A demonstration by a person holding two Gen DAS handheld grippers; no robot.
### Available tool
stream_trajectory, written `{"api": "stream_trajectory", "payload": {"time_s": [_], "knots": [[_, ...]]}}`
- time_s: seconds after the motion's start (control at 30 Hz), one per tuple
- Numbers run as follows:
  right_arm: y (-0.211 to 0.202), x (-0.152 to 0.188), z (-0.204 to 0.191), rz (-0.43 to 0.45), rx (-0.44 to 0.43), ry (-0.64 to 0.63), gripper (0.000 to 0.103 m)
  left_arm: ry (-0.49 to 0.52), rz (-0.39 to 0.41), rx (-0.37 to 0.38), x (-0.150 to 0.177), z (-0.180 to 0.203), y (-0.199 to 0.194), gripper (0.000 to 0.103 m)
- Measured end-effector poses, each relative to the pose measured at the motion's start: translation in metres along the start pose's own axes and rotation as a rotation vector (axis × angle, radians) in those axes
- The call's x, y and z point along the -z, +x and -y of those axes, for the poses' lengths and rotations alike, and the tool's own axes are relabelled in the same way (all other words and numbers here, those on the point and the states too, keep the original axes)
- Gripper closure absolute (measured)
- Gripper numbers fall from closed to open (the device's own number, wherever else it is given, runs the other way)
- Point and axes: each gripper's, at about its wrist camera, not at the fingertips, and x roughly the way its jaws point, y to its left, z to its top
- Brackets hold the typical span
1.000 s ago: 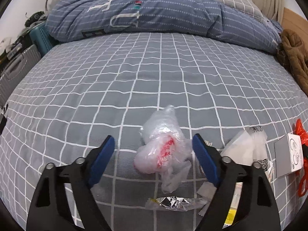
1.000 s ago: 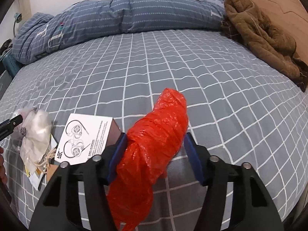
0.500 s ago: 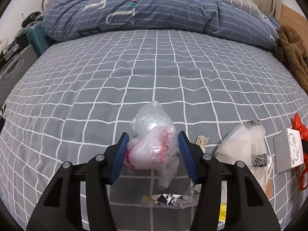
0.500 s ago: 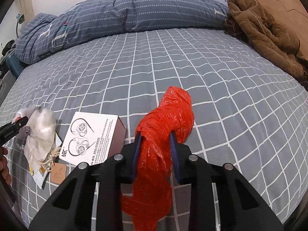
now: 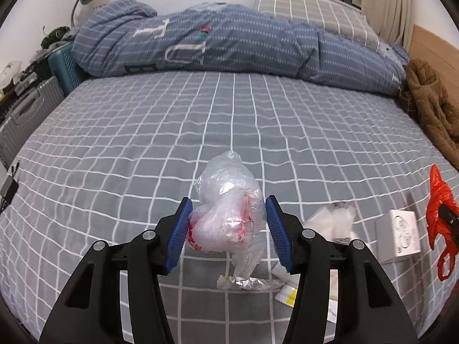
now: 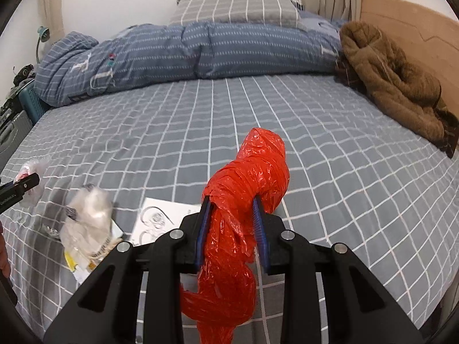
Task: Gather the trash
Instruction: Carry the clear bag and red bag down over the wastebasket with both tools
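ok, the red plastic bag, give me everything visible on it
The red plastic bag is thin, glossy, crinkled film twisted into a long bundle. The right gripper is shut on its middle, blue pads pinching it. The rounded upper end sticks out past the fingertips; the looser lower end hangs below them, over the grey checked bedsheet. In the left wrist view its loop handles dangle.

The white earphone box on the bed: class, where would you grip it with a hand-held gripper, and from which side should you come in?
Grip the white box across its two narrow side walls, coming down from above. It lies flat on the bedsheet, printed face up, so only the thin edges offer opposing flat faces. Approach from the side facing the pillows, probably: a crumpled white wrapper crowds one side.
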Motion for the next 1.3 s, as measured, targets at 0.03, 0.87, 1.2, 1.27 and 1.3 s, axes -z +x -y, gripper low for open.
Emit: {"api": "stream_trajectory", "payload": {"time_s": [0.03, 0.87, 1.2, 1.27, 1.3], "knots": [[-0.005, -0.002, -0.002, 0.011, -0.002, -0.005, 0.076, 0.0, 0.006, 0.003, 0.0, 0.0, -0.006, 0.051], [-0.096, 0.026, -0.054, 0.09, -0.107, -0.089, 0.076, 0.04, 0.051, -0.007, 0.052, 0.003, -0.096, 0.051], [-0.121, 0.053, -0.063, 0.08, -0.128, -0.111, 0.076, 0.029, 0.036, 0.005, 0.078, -0.002, -0.119, 0.051], [-0.126, 0.058, -0.063, 0.078, -0.133, -0.108, 0.076, 0.03, 0.031, 0.006, 0.086, -0.003, -0.125, 0.051], [-0.129, 0.06, -0.063, 0.079, -0.135, -0.106, 0.076, 0.029, 0.03, 0.007, 0.088, -0.003, -0.126, 0.051]]}}
